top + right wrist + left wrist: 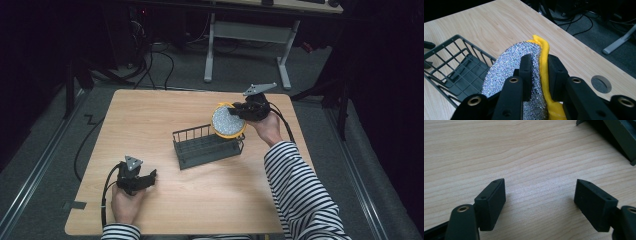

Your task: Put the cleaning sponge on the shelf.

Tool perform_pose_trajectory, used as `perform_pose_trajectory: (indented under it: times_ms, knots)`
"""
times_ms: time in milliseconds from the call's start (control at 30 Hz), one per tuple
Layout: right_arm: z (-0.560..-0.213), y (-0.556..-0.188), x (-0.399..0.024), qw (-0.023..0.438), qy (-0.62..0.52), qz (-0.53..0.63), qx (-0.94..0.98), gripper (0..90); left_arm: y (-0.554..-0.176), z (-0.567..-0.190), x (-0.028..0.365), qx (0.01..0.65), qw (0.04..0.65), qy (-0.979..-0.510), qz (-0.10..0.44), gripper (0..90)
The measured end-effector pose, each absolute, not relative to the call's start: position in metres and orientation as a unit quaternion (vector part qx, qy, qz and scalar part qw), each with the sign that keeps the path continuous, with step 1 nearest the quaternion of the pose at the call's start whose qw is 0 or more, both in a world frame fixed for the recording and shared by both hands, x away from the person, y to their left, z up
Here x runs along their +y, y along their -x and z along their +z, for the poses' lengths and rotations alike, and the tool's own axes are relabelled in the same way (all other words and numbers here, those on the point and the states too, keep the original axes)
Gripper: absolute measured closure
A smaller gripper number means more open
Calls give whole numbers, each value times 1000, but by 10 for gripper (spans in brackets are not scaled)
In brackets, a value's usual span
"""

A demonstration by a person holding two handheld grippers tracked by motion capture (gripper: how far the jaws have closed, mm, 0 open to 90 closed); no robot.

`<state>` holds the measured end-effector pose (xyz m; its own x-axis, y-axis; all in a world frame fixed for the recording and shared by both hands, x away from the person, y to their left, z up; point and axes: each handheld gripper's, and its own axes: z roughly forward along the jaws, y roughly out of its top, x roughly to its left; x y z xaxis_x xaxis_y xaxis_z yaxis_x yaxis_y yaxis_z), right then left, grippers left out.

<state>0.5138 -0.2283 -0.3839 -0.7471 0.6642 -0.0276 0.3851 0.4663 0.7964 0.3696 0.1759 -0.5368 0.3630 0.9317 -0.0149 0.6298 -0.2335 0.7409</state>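
Above the rack's (207,146) right end, your right gripper (246,111) clamps a round scrubber (227,121) on edge, silver face toward the rack. Your left gripper (141,181) rests gaping near the table's (150,115) front-left.

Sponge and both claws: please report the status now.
Right claw shut on round sponge, edge-on above wire rack. Left claw open, low over bare table. Nothing seen blocking the rack.
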Motion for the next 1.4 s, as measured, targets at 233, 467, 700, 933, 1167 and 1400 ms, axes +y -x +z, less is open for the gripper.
perform_pose_trajectory:
  times_ms: [233,467,700,933,1167,1400]
  knots:
    - [-392,-515,-225,160,-302,404,849,737,-370,-537,176,518,338,-753,223,257]
    - [-393,-515,-223,157,-296,403,852,721,-370,-537,176,518,338,-753,223,257]
    - [-394,-514,-222,156,-296,402,853,710,-370,-537,176,518,338,-753,223,257]
    - [-395,-514,-220,146,-294,400,856,697,-370,-537,176,518,338,-753,223,258]
    - [-397,-514,-219,139,-290,392,862,679,-369,-537,176,518,338,-753,223,258]
    - [-399,-513,-217,134,-289,384,866,660,-369,-537,176,518,338,-754,223,258]
